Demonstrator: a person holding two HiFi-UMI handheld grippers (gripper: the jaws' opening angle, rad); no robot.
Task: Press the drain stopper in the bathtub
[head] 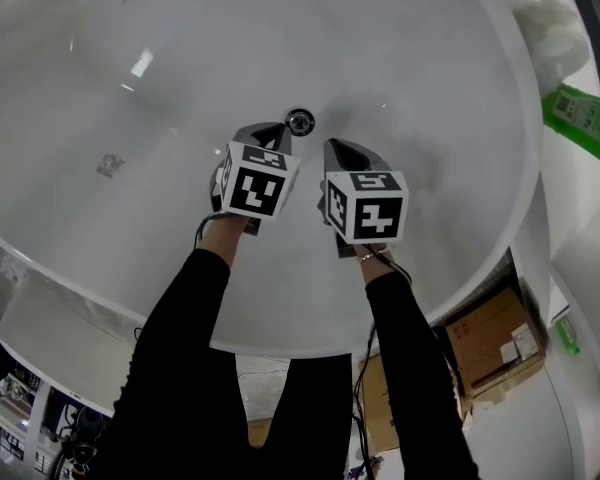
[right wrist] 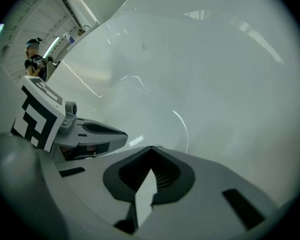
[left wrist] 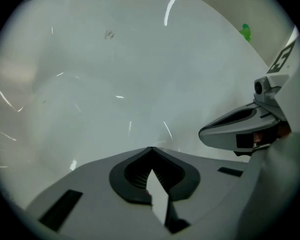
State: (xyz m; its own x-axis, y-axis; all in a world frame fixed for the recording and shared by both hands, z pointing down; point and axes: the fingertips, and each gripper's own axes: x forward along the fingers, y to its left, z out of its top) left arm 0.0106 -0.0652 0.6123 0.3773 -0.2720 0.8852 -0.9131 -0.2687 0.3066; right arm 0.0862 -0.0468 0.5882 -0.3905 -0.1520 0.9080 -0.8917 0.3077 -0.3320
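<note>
**Head view.** The white bathtub (head: 410,58) fills the frame. The drain stopper (head: 299,122), a round chrome disc, sits on the tub floor near the centre. The left gripper (head: 272,132) and the right gripper (head: 342,152) are held side by side over the floor on arms in black sleeves (head: 180,358). Each carries a marker cube. The left gripper's tip lies just beside the stopper, on its left; contact cannot be confirmed. The right gripper's tip is near the stopper, below and to its right, and apart from it. A cardboard box (head: 490,338) stands outside the tub rim at lower right. A green package (head: 583,118) lies at the right edge.

**Left gripper view.** The jaws are clenched, tips meeting, with nothing between them. Bare tub surface lies ahead. The right gripper appears at the right edge. The stopper is not in this view.

**Right gripper view.** The jaws are likewise clenched and empty. The left gripper and its marker cube (right wrist: 36,115) appear at the left. A person (right wrist: 35,61) stands in the far background at upper left. The stopper is not in this view.
</note>
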